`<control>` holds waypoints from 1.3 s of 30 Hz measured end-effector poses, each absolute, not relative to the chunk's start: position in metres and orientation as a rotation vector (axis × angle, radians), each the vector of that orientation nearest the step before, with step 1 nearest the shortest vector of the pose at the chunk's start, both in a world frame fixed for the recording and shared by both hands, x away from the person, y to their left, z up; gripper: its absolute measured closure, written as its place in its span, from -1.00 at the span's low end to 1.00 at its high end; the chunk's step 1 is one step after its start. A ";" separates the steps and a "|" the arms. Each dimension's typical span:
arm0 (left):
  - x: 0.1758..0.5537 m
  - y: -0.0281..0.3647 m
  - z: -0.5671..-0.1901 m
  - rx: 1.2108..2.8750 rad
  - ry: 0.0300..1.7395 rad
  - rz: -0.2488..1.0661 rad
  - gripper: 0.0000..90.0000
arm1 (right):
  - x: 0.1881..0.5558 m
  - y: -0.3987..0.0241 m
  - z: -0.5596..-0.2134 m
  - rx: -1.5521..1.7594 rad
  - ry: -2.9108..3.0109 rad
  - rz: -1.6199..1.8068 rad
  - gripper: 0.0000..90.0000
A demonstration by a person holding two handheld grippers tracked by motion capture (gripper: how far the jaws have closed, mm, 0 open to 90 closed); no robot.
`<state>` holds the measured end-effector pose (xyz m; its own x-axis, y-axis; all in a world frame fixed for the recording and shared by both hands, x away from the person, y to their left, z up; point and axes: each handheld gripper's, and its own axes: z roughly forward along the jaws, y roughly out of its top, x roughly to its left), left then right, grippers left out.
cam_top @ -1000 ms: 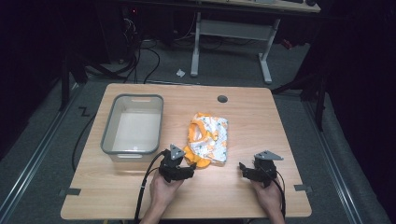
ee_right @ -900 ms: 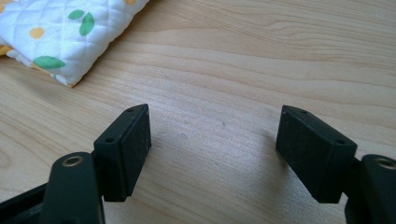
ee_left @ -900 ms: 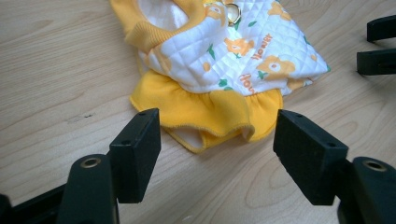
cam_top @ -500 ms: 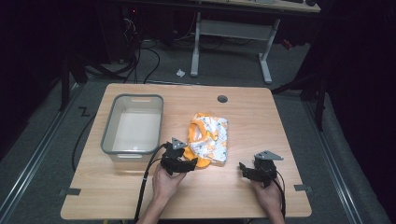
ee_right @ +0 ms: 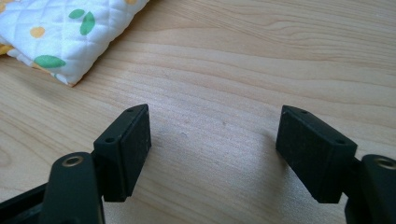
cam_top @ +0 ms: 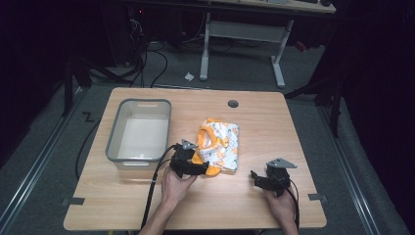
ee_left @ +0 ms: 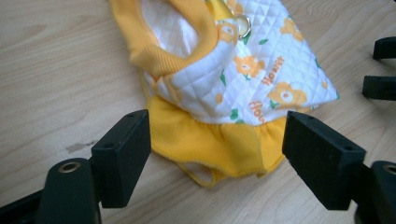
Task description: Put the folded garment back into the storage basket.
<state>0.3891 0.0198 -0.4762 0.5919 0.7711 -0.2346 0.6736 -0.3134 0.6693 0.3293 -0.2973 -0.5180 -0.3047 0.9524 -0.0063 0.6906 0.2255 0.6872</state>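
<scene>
Now the left gripper (ee_left: 215, 154), jaws spread wide, has the garment's (cam_top: 219, 145) yellow hem (ee_left: 215, 140) just ahead, between them. To grip well, I judge it should go lower, then pinch the hem. The right gripper (ee_right: 212, 149), also spread, waits over bare table (ee_right: 261, 70), garment off to its upper left.

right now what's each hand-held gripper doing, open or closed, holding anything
Left hand-held gripper: open, jaws either side of the garment's yellow hem, not gripping it.
Right hand-held gripper: open, empty, over bare table.
</scene>
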 end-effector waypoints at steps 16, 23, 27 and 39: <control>0.417 0.004 -0.471 2.102 1.152 0.184 -0.57 | 0.329 -0.298 -0.518 1.509 2.078 0.821 -0.41; 0.430 -0.002 -0.465 2.106 1.151 0.205 -0.57 | 0.329 -0.298 -0.518 1.509 2.078 0.821 -0.41; 0.436 -0.007 -0.463 2.106 1.151 0.219 -0.57 | 0.329 -0.298 -0.518 1.509 2.078 0.821 -0.41; 0.461 -0.022 -0.479 2.140 1.217 0.223 -0.58 | 0.329 -0.298 -0.518 1.510 2.078 0.821 -0.41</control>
<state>0.4613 -0.0216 -0.4795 0.5530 0.8164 -0.1664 0.7046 -0.3517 0.6164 0.3291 -0.2976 -0.5180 -0.3060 0.9520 -0.0076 0.6896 0.2271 0.6877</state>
